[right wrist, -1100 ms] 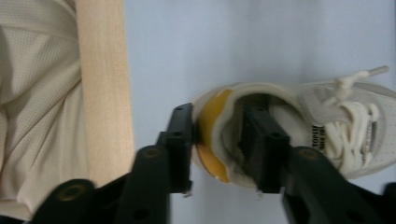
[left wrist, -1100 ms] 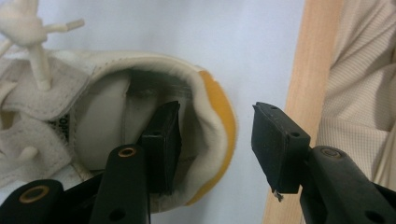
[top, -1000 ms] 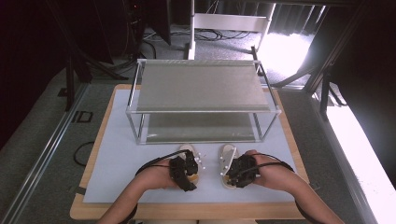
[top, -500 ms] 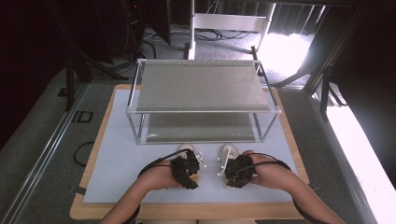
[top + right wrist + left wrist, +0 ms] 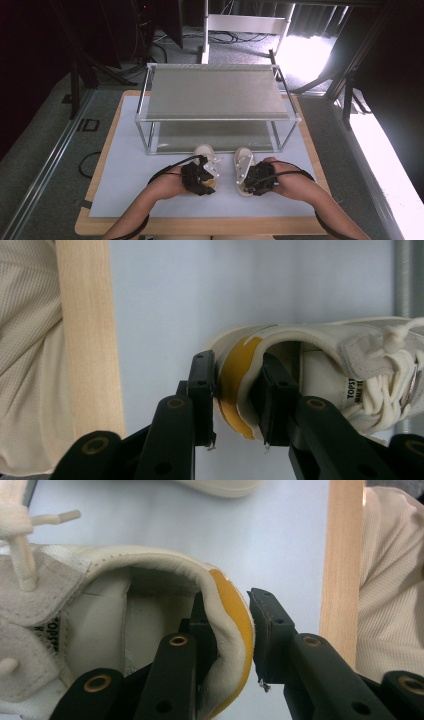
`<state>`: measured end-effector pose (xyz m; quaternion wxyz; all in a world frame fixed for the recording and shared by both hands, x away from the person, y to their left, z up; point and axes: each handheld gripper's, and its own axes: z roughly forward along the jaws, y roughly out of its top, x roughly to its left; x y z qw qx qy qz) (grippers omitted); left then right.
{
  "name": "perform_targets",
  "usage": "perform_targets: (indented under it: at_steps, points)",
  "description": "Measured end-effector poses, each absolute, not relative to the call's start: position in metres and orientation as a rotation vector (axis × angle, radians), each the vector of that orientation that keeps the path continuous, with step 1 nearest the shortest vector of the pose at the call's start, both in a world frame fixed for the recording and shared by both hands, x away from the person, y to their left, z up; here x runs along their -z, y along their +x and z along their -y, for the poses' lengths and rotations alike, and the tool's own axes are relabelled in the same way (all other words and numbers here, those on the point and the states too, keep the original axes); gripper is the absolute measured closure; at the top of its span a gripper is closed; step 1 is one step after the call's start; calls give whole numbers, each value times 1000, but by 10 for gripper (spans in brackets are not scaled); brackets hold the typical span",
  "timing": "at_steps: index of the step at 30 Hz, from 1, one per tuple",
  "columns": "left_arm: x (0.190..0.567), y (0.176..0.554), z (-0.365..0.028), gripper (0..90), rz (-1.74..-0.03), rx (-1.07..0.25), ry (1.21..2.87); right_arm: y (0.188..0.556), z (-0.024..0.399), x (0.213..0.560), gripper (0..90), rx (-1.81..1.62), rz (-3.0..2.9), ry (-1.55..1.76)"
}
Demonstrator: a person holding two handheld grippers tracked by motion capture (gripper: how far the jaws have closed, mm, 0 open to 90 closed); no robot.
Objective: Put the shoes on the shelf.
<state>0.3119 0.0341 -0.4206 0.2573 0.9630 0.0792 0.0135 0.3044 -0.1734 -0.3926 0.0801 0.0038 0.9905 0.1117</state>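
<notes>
2 cream shoes, each pinched at the heel, toes aimed at the rack.

You held the left shoe [image 5: 205, 159] and right shoe [image 5: 243, 165] side by side on the white mat [image 5: 125, 175], long axes running from you toward the 2-shelf rack [image 5: 217, 100]. Your left gripper [image 5: 200, 179] had just closed on its shoe's orange-patched heel collar; your right gripper [image 5: 257, 179] clamped the other heel likewise. From above, your hands hid both heels; the toes were cut off in the gripper views.

Cream shoe [image 5: 100, 630], heel pinched by fingers [image 5: 202, 635]
</notes>
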Motion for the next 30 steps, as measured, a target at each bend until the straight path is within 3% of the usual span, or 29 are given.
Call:
perform_targets:
  at_steps: [14, 30]
  points:
    - [417, 341, -33, 734, -60, -144, 2511, 332, 179, 377, 713, -506, -2832, 58]
    - [425, 394, -23, 733, -99, -166, 2497, 377, 168, 387, 707, -501, -2748, 23]
